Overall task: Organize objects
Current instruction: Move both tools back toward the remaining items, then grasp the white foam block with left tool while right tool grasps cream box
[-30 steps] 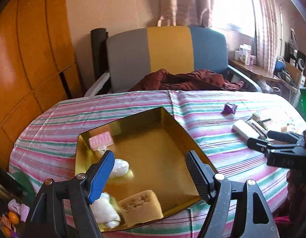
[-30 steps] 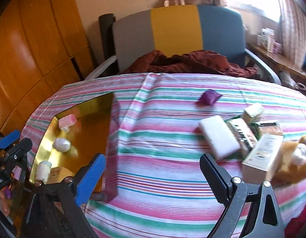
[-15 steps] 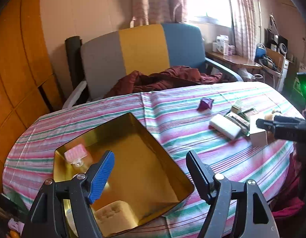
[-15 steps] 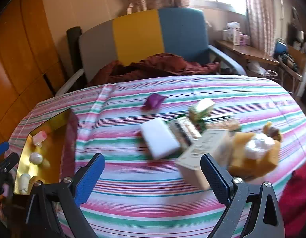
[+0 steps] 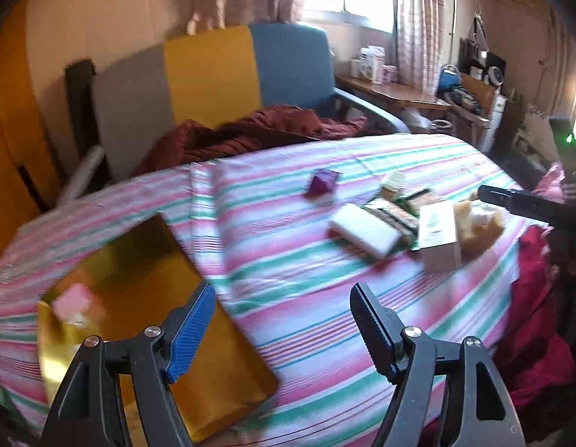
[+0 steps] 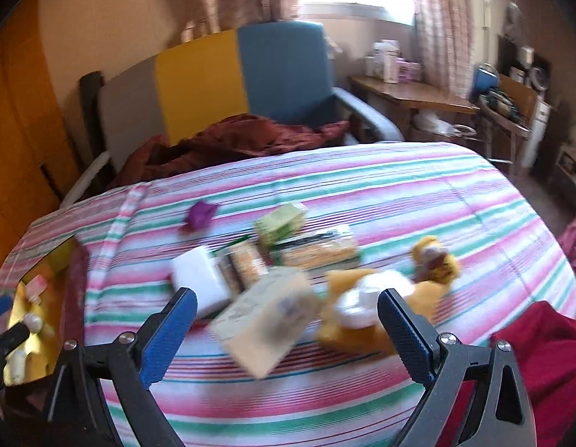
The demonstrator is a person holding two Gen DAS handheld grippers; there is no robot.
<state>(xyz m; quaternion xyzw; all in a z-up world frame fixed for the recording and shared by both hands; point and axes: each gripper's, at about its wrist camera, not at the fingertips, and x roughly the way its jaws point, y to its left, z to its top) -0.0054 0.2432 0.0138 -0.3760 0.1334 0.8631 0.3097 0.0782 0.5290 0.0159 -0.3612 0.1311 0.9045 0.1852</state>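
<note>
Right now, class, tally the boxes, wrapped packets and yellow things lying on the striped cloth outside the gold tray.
Boxes: 2 (green box, beige carton)
Wrapped packets: 2
Yellow things: 2 (sponge, small toy)
Total: 6

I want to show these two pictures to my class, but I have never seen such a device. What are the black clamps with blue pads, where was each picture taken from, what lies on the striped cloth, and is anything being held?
The clamps are hand-held grippers: a person carries one in each hand, and a camera on each looks along its two fingers. One picture is from the left gripper, the other from the right gripper. Both stand open and hold nothing.

On the striped tablecloth sits a gold tray with a few small things in it, among them a pink one. Farther over lies a blurred pile: a white block, a beige box, a purple object, packets and yellow items. These probably wait to be sorted.
</note>
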